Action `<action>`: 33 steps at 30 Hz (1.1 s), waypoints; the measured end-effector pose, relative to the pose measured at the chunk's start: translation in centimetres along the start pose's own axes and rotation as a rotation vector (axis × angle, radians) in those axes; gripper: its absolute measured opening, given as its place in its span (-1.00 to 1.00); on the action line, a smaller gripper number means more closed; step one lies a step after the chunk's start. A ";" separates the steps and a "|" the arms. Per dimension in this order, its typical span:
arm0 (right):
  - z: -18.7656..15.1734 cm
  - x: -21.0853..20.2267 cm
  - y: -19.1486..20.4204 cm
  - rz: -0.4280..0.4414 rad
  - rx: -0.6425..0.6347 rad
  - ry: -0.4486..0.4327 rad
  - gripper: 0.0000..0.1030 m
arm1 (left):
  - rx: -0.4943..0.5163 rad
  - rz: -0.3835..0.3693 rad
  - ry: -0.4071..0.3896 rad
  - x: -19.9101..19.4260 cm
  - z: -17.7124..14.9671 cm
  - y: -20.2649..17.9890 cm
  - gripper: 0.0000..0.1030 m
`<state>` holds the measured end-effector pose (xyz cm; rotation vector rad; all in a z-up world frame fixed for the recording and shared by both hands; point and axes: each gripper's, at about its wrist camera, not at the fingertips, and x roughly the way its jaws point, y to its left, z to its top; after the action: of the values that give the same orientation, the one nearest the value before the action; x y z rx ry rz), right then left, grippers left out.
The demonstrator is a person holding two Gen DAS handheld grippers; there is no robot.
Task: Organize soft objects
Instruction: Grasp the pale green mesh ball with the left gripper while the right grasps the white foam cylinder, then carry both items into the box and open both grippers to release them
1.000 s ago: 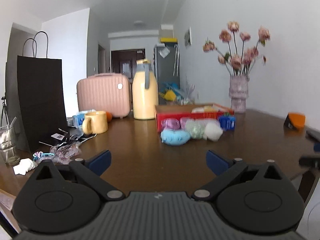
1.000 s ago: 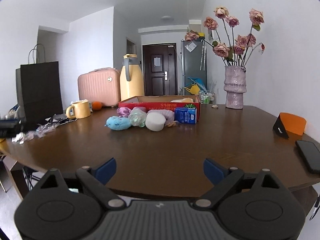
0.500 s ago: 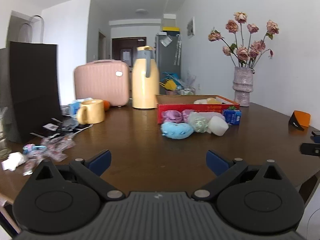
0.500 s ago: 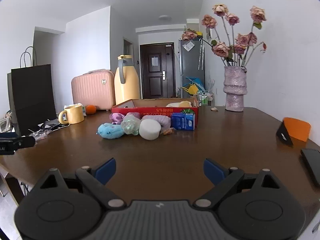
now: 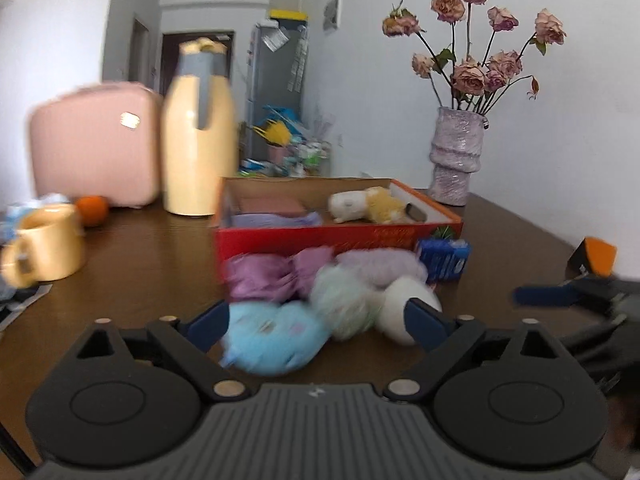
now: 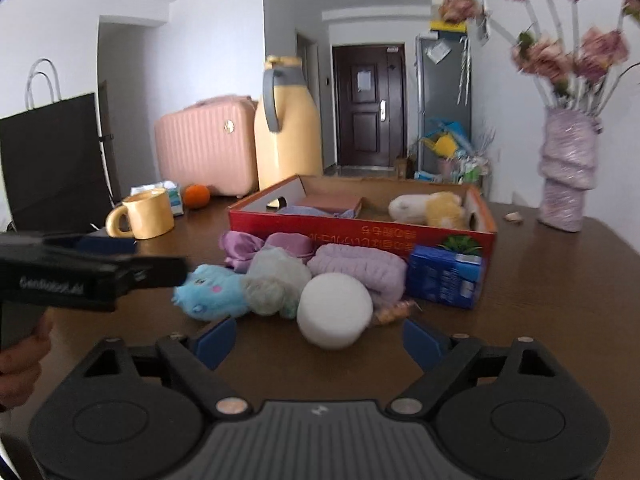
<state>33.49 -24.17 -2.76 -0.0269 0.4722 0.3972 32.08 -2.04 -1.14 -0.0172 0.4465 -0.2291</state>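
Note:
A pile of soft things lies in front of the red box (image 5: 340, 236): a blue plush (image 5: 272, 340), a pale green pouf (image 5: 344, 300), a white ball (image 5: 400, 308), purple cloth (image 5: 272, 276) and a lilac band (image 5: 380, 266). My left gripper (image 5: 318, 322) is open and closing, with the blue plush between its jaws and no pad pressing on it. In the right wrist view, my right gripper (image 6: 319, 339) is also open and closing, just in front of the white ball (image 6: 334, 310). A white and yellow plush (image 6: 428, 210) lies inside the red box (image 6: 360, 232).
A blue carton (image 6: 444, 278) stands beside the pile. A yellow mug (image 6: 144, 216), an orange (image 6: 196, 196), a yellow flask (image 6: 288, 132), a pink case (image 6: 204, 148) and a black bag (image 6: 52, 160) stand to the left. A vase of flowers (image 6: 568, 168) stands at the right.
Both grippers have moved forward across the table to the soft pile, which now looks much larger. Each gripper's jaws stand slightly narrower. Each gripper now shows in the other's view.

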 end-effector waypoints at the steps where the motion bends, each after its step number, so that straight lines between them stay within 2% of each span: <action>1: 0.4 1.4 -0.2 0.007 0.002 0.016 0.68 | -0.012 -0.028 0.013 1.5 0.7 0.0 0.56; 3: 0.9 3.9 -0.8 0.019 0.008 0.047 0.57 | -0.027 -0.041 0.064 4.6 1.8 -0.2 0.43; 5: 1.2 6.2 -1.3 0.028 0.032 0.087 0.43 | -0.026 -0.061 0.085 7.1 2.4 -0.5 0.38; 6: 1.2 6.9 -1.7 0.034 0.054 0.102 0.40 | -0.027 -0.063 0.106 8.1 2.4 -0.6 0.26; 8: 1.0 7.9 -2.2 0.058 0.083 0.119 0.15 | -0.040 -0.058 0.150 9.8 2.3 -0.6 0.04; 9: 0.9 8.2 -2.4 0.065 0.091 0.123 0.10 | -0.051 -0.062 0.163 10.2 2.1 -0.5 -0.16; 10: 0.8 8.3 -2.6 0.066 0.099 0.126 0.09 | -0.062 -0.076 0.177 10.6 1.9 -0.3 -0.38; 12: 0.8 8.2 -2.6 0.075 0.104 0.119 0.07 | -0.071 -0.101 0.193 10.9 1.7 0.0 -0.48; 15: 0.8 7.9 -2.4 0.070 0.084 0.110 0.05 | -0.057 -0.111 0.176 10.6 1.6 -0.2 -0.65; 21: 0.9 4.1 -1.9 0.046 0.070 0.049 0.03 | -0.075 -0.125 0.117 7.3 2.6 -0.7 -0.71; 28: -0.4 -4.3 -1.2 0.019 0.077 -0.026 0.03 | -0.117 -0.125 0.004 -1.5 2.5 -0.7 -0.70; 33: -1.7 -8.8 -0.1 0.016 0.083 -0.060 0.03 | -0.127 -0.129 -0.025 -6.1 1.6 -1.1 -0.70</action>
<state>25.63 -27.65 -0.32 0.0691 0.4294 0.3926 27.15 -1.81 2.96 -0.1730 0.4351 -0.3264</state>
